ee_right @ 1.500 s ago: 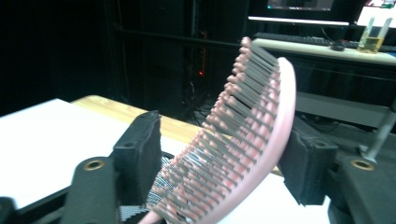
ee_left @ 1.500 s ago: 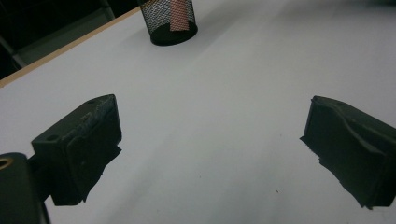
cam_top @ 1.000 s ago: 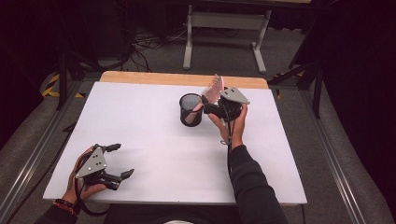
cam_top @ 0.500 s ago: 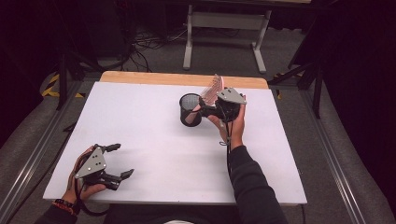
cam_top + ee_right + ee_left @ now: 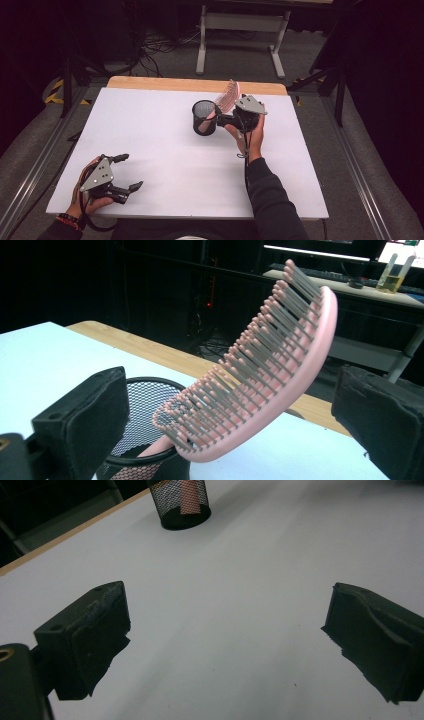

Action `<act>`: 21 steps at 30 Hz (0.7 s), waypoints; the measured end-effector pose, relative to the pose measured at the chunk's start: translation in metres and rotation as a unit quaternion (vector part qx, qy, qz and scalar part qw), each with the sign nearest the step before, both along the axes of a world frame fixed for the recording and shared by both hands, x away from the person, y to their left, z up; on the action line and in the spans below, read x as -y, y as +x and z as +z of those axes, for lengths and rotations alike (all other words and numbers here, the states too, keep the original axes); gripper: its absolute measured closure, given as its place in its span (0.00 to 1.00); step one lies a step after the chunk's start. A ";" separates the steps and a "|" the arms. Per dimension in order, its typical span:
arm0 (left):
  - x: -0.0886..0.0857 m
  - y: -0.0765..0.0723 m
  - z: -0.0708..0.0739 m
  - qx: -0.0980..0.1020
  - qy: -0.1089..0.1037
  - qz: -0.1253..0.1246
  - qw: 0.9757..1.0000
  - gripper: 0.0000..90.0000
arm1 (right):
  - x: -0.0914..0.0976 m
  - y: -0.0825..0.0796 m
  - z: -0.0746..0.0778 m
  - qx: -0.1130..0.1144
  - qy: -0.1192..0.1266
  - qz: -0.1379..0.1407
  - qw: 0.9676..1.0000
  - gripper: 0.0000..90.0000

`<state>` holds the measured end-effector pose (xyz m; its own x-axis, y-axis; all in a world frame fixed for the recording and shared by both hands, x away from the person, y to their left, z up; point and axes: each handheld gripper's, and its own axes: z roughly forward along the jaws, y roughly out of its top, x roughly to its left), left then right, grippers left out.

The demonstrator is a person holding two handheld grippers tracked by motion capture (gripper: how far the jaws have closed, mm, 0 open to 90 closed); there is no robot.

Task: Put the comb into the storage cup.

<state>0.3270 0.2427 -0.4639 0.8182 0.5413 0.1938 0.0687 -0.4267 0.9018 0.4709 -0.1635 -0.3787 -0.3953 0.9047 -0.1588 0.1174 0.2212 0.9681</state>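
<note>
Right gripper view showed our right claw (image 5: pixel 230 425) with its jaws spread wide on either side of the pink hairbrush (image 5: pixel 260 375), neither pad touching it; they had just been opening, with the brush between them. We judged that as the release: the brush stood on its own, handle down inside the black mesh cup (image 5: pixel 145 440), head leaning up and out over the rim just ahead of the claw. From the high view the cup (image 5: pixel 204 118) sat just beside the right claw (image 5: pixel 226 118), with the brush (image 5: pixel 227 95) poking out above it, and nothing else showed in the cup. Our left claw (image 5: pixel 127 172) rested well apart near the table (image 5: pixel 165 150) edge, jaws spread and holding nothing. We judged the placing done, with only backing the right claw away remaining.
</note>
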 end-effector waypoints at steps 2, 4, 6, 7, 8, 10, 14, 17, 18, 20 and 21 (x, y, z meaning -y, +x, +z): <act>0.000 0.000 0.000 -0.001 -0.002 0.001 1.000 0.06 | 0.000 -0.001 -0.002 0.003 -0.007 0.001 1.000 0.03; 0.000 0.000 0.000 -0.001 -0.004 0.000 1.000 0.06 | 0.001 -0.002 -0.003 0.003 -0.005 0.001 1.000 0.03; 0.000 0.000 0.000 -0.001 -0.004 0.000 1.000 0.06 | 0.003 -0.004 -0.004 0.002 -0.003 0.002 1.000 0.03; 0.000 0.000 0.000 -0.001 -0.004 0.000 1.000 0.06 | 0.004 -0.005 -0.005 0.003 -0.004 0.001 1.000 0.03; 0.000 0.000 0.000 -0.001 -0.004 0.000 1.000 0.06 | 0.005 -0.006 -0.006 0.002 -0.001 0.002 1.000 0.03; 0.000 0.000 0.000 -0.001 -0.004 0.000 1.000 0.06 | 0.007 -0.008 -0.007 0.004 -0.003 0.005 1.000 0.03; 0.000 0.000 0.000 -0.001 -0.002 0.000 1.000 0.06 | 0.012 -0.015 -0.005 0.013 0.006 0.009 1.000 0.03; 0.001 0.000 0.000 -0.002 -0.002 -0.001 1.000 0.06 | 0.014 -0.019 -0.005 0.017 0.006 0.012 1.000 0.03; 0.001 0.000 0.000 -0.001 -0.002 0.000 1.000 0.06 | 0.015 -0.021 -0.006 0.019 0.007 0.014 1.000 0.03; 0.001 0.000 0.000 0.000 -0.002 0.000 1.000 0.06 | 0.019 -0.024 -0.006 0.023 0.016 0.022 0.999 0.03; 0.000 -0.001 0.001 0.001 -0.003 0.000 1.000 0.06 | 0.021 -0.025 -0.006 0.023 0.016 0.022 0.999 0.03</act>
<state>0.3264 0.2423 -0.4630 0.8181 0.5423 0.1915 0.0673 -0.4211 0.9045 0.4457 -0.1840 -0.3851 -0.4283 0.8915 -0.1478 0.0641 0.1931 0.9791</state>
